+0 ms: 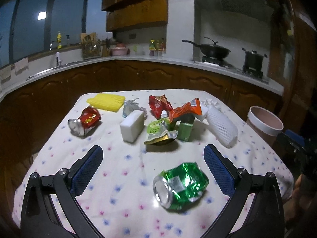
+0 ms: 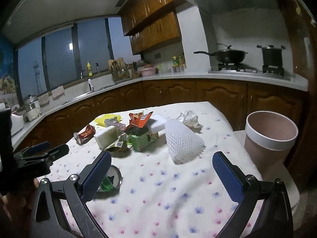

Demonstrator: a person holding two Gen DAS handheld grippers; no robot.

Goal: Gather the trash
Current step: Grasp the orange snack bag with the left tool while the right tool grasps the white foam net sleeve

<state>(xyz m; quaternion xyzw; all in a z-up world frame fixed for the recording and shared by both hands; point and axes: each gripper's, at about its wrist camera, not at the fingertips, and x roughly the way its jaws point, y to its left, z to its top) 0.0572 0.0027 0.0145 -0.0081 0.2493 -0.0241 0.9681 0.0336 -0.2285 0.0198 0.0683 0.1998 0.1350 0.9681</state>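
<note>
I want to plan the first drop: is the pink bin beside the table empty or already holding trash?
Cannot tell fully. The bin shows only bare pink inner wall; its bottom is hidden.

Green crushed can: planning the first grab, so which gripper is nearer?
Left. The left gripper brackets the green crushed can; the right gripper sits off to its right.

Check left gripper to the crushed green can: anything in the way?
Nothing visible. The left gripper is open, and the green can lies on the tablecloth just ahead, between the finger lines and nearer the right finger. The other trash sits farther back. The bin stands off the table's right edge.
</note>
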